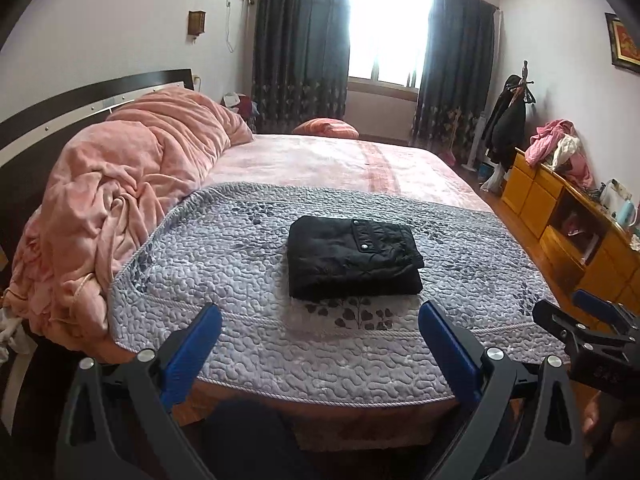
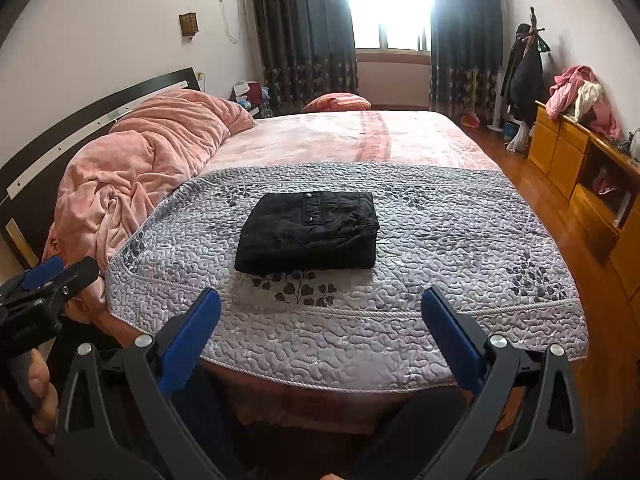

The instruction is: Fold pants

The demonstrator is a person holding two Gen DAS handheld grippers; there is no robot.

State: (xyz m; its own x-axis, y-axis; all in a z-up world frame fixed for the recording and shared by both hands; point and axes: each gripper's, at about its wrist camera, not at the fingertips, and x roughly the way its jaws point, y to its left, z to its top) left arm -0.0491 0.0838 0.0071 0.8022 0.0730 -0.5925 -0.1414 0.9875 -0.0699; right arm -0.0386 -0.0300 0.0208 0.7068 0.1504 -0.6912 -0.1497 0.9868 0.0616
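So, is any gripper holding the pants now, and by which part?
Nothing is held. The left gripper and the right gripper are both open, apart from the folded black pants on the grey quilt.

No legible text or labels anywhere.

Daylight floods in from the window (image 1: 390, 28) at twelve o'clock, blown out to white glare between the dark curtains (image 1: 298, 40). The bed (image 1: 320, 168) is evenly, softly lit. Fisheye bending curves the walls; black corners vignette both views, which stay fairly sharp.
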